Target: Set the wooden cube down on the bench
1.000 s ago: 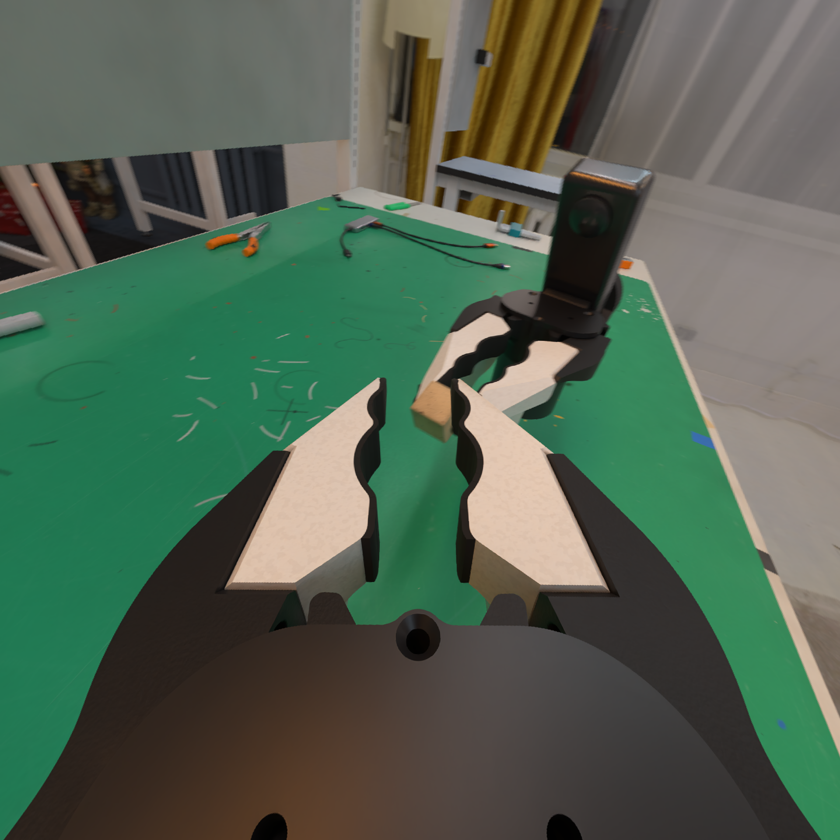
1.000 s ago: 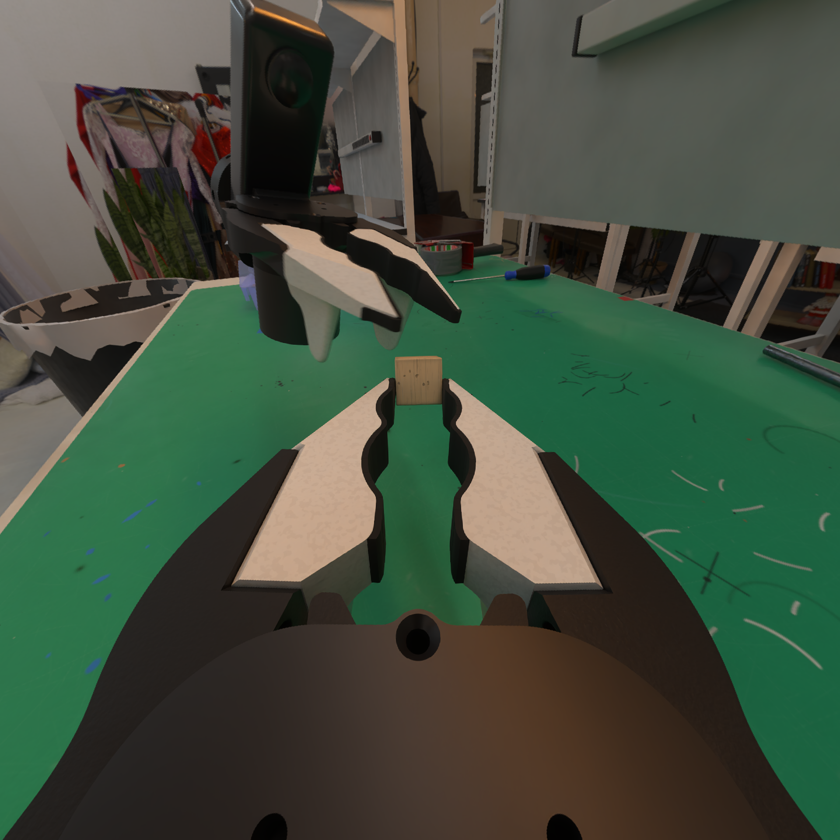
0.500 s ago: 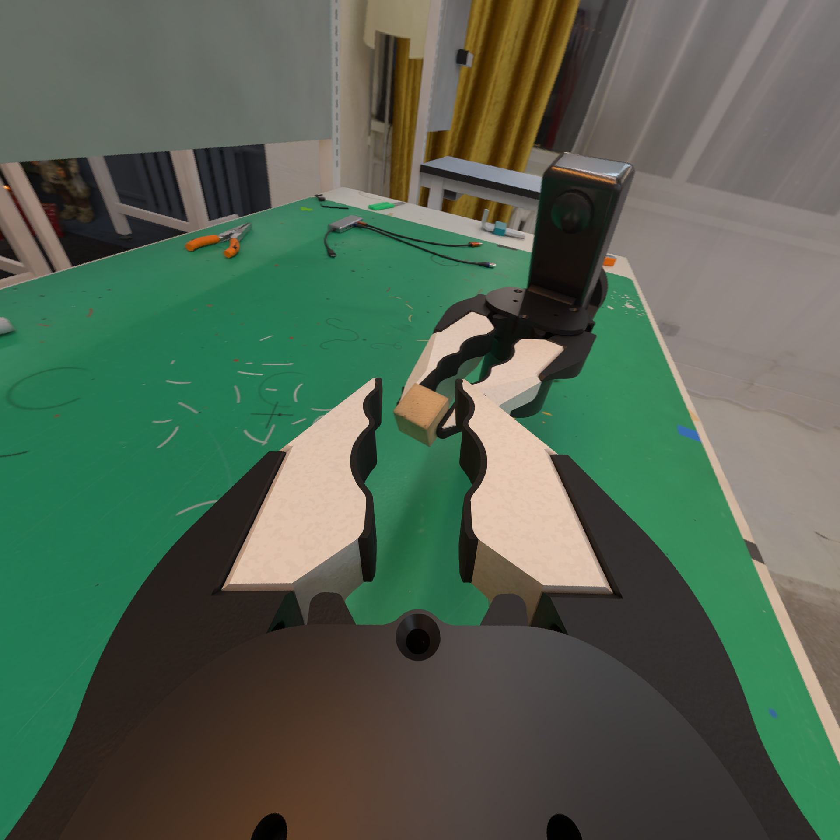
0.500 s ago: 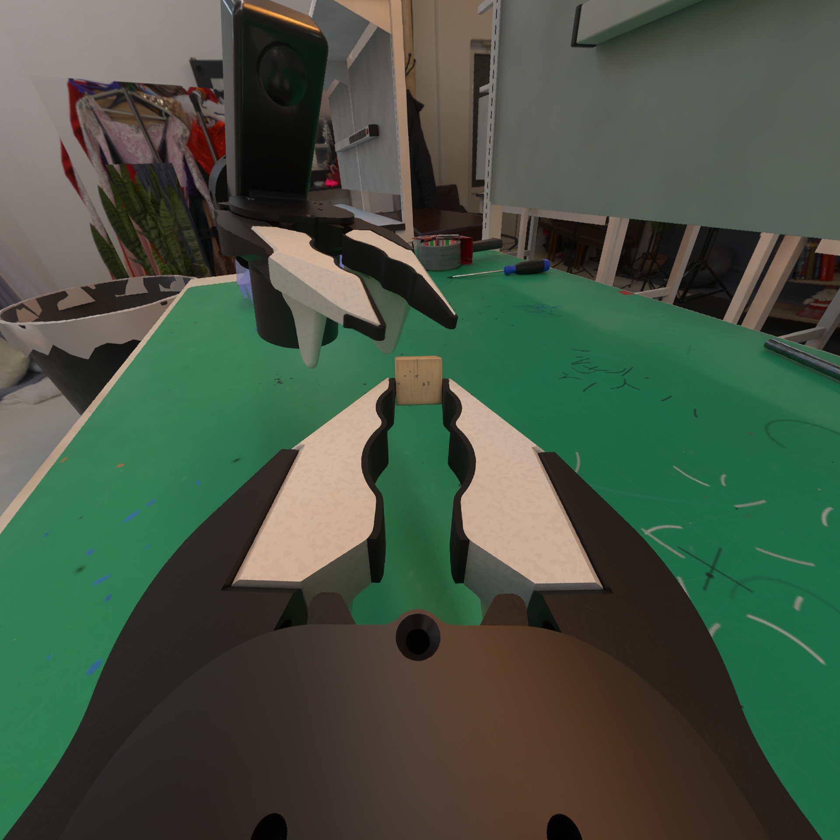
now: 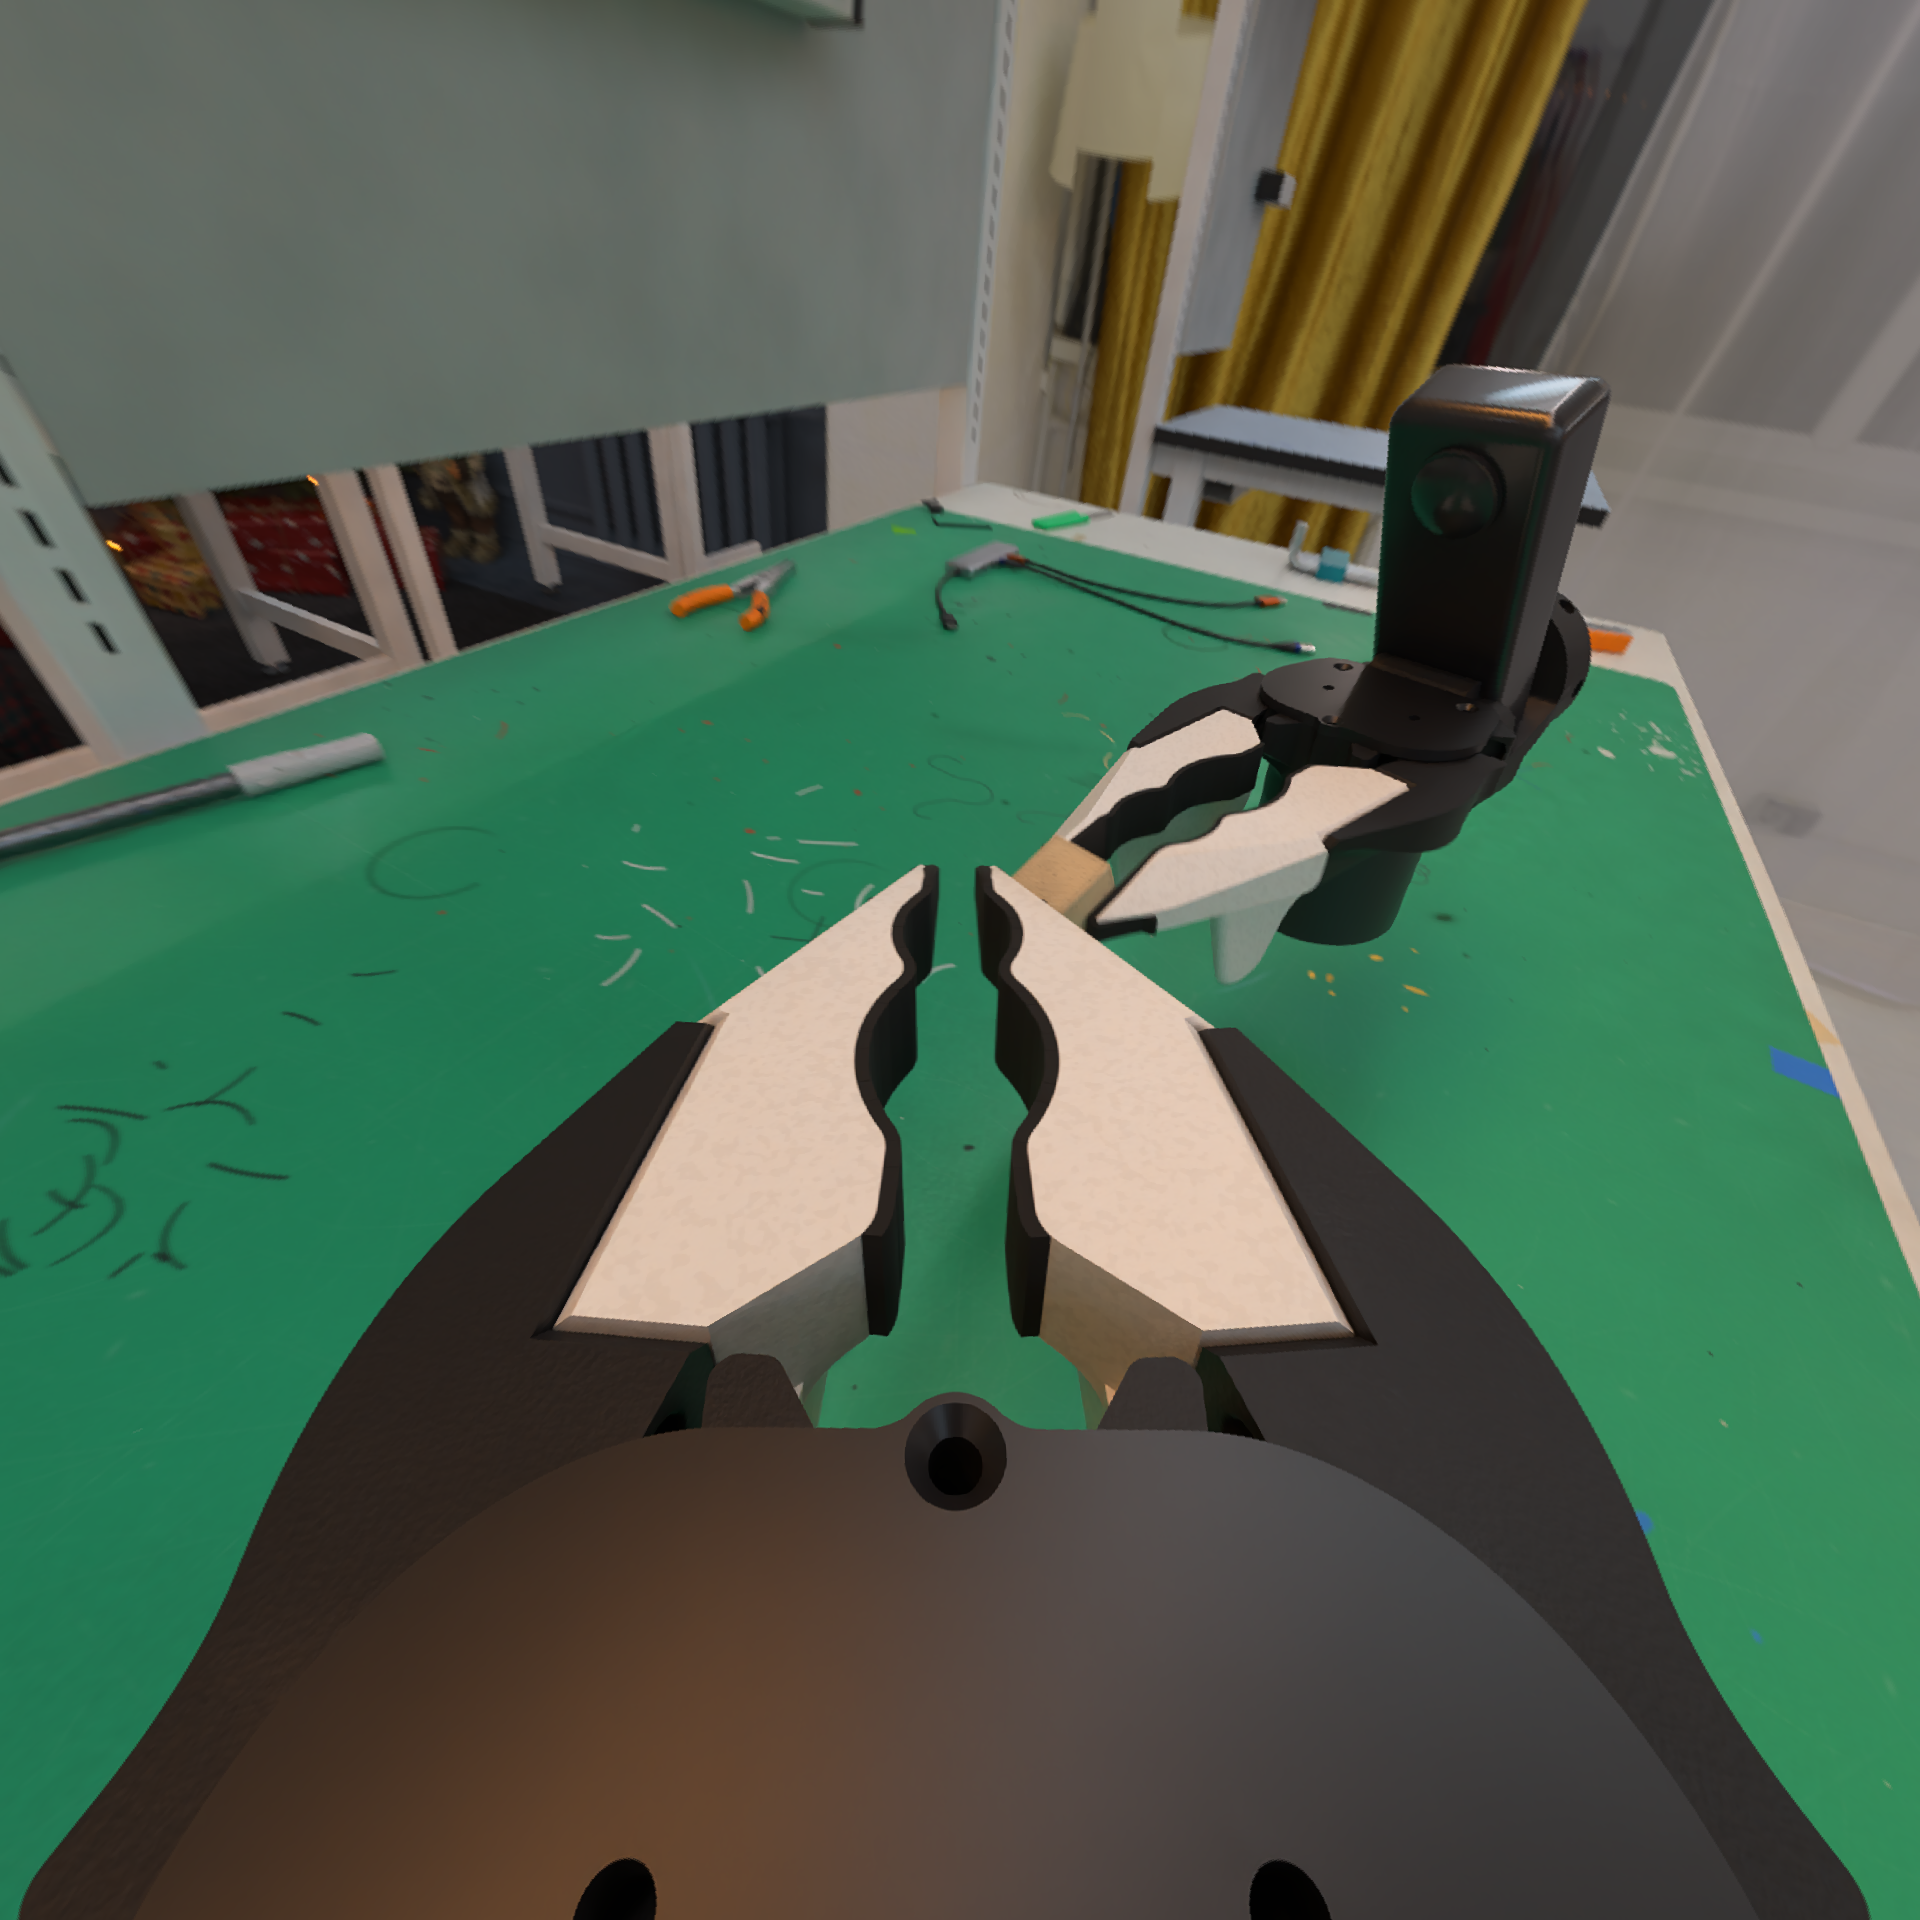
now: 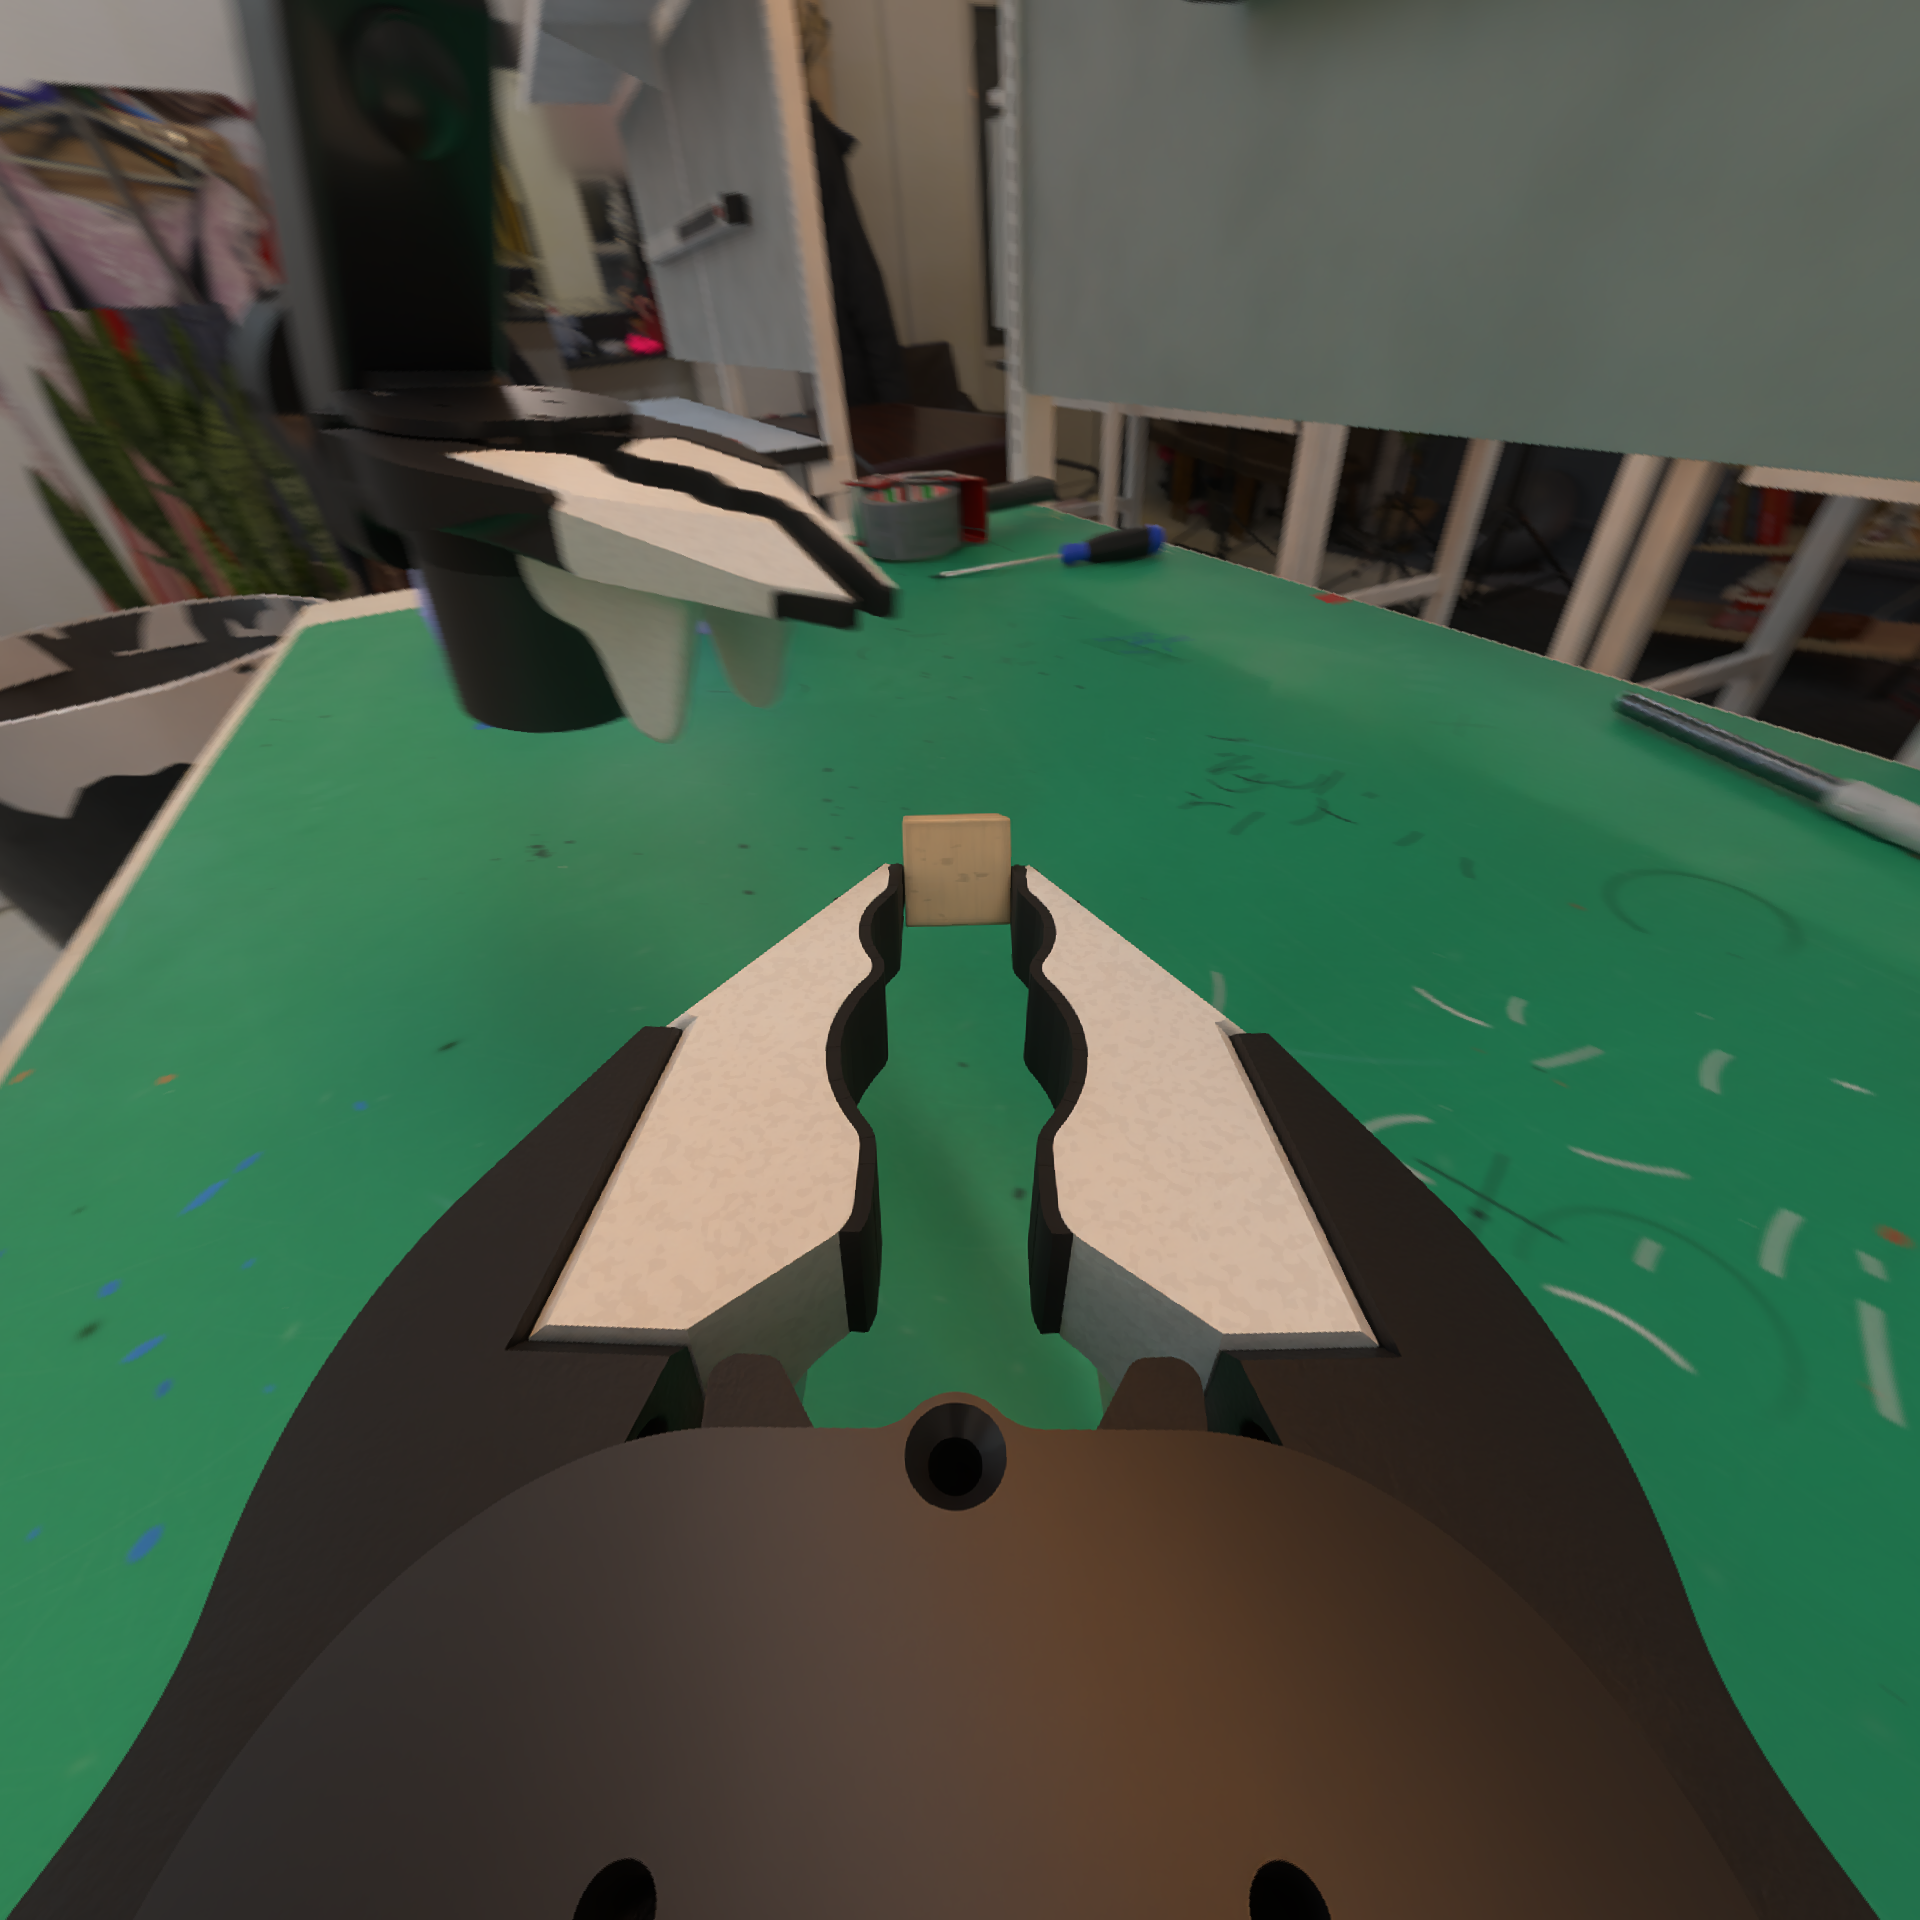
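The right gripper (image 6: 956, 878) holds the wooden cube (image 6: 956, 869) between the tips of its fingers (image 6: 774, 1060), closed on the cube from both sides; the cube sits square, w/ its pale front face toward the camera, and its top edge stands a bit above the finger tips. In the left wrist view the same cube (image 5: 1070, 875) shows at the tip of the right gripper (image 5: 1117, 878), partly hidden behind the left gripper's own right finger. From these views I cannot tell if the cube touches the green tabletop (image 6: 520, 935) or is a little above it. The left gripper (image 5: 956, 883) is empty; its fingers (image 5: 769, 1122) are nearly closed, w/ only a narrow gap between the tips and nothing in it. In the right wrist view the left gripper (image 6: 868, 603) hangs above the tabletop, up and to the left of the cube, apart from it, and looks blurred. Other things lie far from the cube: orange-handled pliers (image 5: 732, 603) and a grey adapter w/ black cables (image 5: 1039, 587) at the far side in the left view; a blue-handled screwdriver (image 6: 1070, 551) and a roll of grey tape (image 6: 914, 514) at the far side in the right view. The tabletop has many white and dark scratch marks (image 5: 675, 914).
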